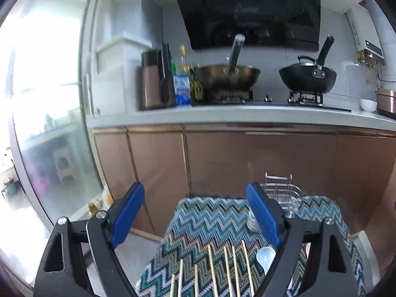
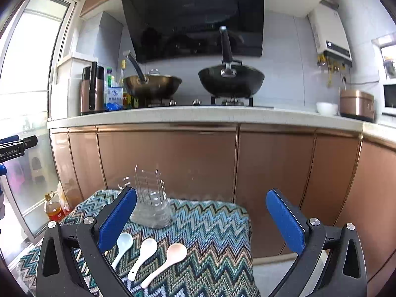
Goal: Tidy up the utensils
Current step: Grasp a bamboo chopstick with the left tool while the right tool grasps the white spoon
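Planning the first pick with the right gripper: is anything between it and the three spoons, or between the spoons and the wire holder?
Nothing visible. The right gripper is open above the spoons, and only bare cloth separates them from the holder.

Two wrist cameras, side by side, both facing the stove wall.

Each fisheye view looks forward between its own wide-apart blue jaws, from low above a zigzag-patterned cloth (image 1: 210,220) on the tabletop, towards the brown cabinets (image 2: 173,160) and the counter well beyond. The left view sits close over the chopsticks (image 1: 212,269), with the wire holder (image 1: 282,193) to its right. The right view sits close over three spoons (image 2: 148,255), with the same holder (image 2: 151,198) ahead on its left. Both share the cloth, the holder, two woks (image 2: 231,79) and the black hood (image 1: 250,10). The left tool (image 2: 14,146) shows at the right view's left edge.
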Available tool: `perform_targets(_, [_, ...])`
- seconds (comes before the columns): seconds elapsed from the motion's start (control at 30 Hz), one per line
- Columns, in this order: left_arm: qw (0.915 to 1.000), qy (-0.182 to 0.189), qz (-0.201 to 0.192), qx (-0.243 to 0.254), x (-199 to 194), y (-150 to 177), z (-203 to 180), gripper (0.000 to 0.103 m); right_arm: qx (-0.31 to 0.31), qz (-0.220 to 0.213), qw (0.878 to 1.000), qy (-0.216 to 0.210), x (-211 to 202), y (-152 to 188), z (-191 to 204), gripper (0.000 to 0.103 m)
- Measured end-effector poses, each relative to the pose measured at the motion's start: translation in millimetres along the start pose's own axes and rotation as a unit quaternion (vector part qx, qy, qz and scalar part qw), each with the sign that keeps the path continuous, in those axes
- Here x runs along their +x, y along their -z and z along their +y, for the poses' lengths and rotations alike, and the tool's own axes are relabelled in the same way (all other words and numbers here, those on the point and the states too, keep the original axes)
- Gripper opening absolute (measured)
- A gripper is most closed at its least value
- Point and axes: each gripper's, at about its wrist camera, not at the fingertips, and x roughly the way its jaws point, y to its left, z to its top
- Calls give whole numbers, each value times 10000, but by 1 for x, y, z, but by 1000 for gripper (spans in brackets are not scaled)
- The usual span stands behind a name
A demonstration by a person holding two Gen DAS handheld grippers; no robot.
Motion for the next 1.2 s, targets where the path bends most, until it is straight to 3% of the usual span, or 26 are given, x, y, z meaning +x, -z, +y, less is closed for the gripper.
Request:
perform_targets(0.07, [9996, 150, 201, -90, 10, 4, 3, 84, 38, 169, 9998, -136, 9, 6, 1, 101])
perform_targets(0.17, [9974, 423, 532, -258, 27, 12, 10, 84, 169, 533, 9966, -602, 29, 16, 5, 90])
perform_targets(0.37, [9835, 839, 1417, -750, 75, 37, 37, 84, 213, 1587, 9762, -1464, 91, 45, 26, 70])
perform_targets(0.5, [9618, 1202, 2251, -990, 113, 65, 53, 84, 106, 2169, 9590, -1821, 130, 66, 46, 57])
perform_targets(0.63, [9310, 1532, 3122, -1106, 152, 100, 55, 84, -43, 2615, 9446, -1982, 162, 85, 61, 48])
perform_targets(0.77, [9087, 1570, 3708, -1097, 179, 129, 48, 82, -46, 3023, 9296, -2110, 189, 99, 66, 38])
perform_targets(0.93, [8941, 1434, 4138, -935, 200, 150, 40, 80, 39, 3422, 9135, -2202, 220, 112, 62, 27])
perform_targets(1.0, [8895, 1379, 4261, -903, 208, 155, 38, 75, 61, 3501, 9099, -2222, 227, 112, 59, 23])
perform_targets(1.1, [8825, 1342, 4420, -881, 216, 161, 37, 68, -14, 3605, 9066, -2194, 236, 114, 59, 22])
perform_targets(1.2, [8787, 1249, 4524, -874, 223, 168, 38, 67, -68, 3701, 8982, -2373, 243, 117, 63, 22])
